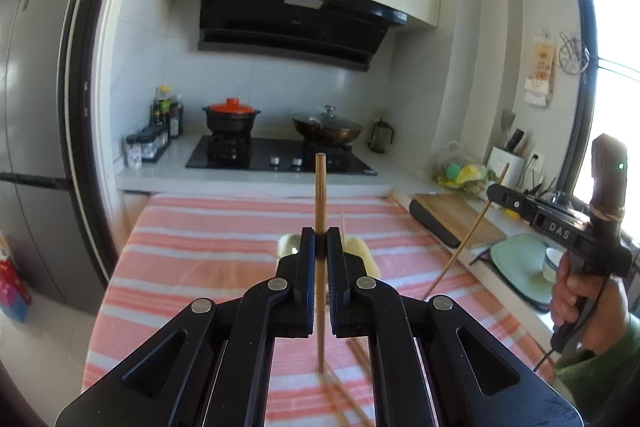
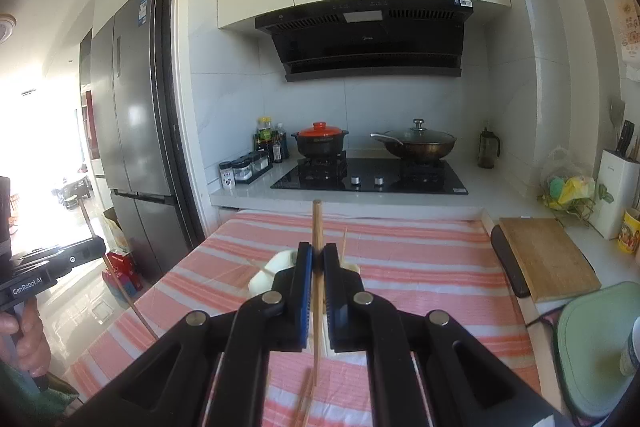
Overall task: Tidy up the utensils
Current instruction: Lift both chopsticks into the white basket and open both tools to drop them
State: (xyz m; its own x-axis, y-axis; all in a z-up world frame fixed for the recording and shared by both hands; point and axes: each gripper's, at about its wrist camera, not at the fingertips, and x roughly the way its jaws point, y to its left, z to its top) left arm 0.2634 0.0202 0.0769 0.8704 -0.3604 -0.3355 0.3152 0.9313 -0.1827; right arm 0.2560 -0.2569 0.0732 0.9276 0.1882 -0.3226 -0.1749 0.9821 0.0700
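Above striped cloth | left tongs – clamped on chopstick | right tongs – clamped on another chopstick

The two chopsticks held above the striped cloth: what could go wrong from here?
1. Each chopstick is pinched at one narrow spot: the left gripper holds a chopstick, the right gripper another chopstick. Either may swivel or slip.
2. More loose chopsticks lie on the striped cloth beneath; a dropped one may scatter them.
3. The pale holder is partly hidden by the fingers, so aiming may fail.

Left gripper and right gripper both clamped, pointing slightly downward.
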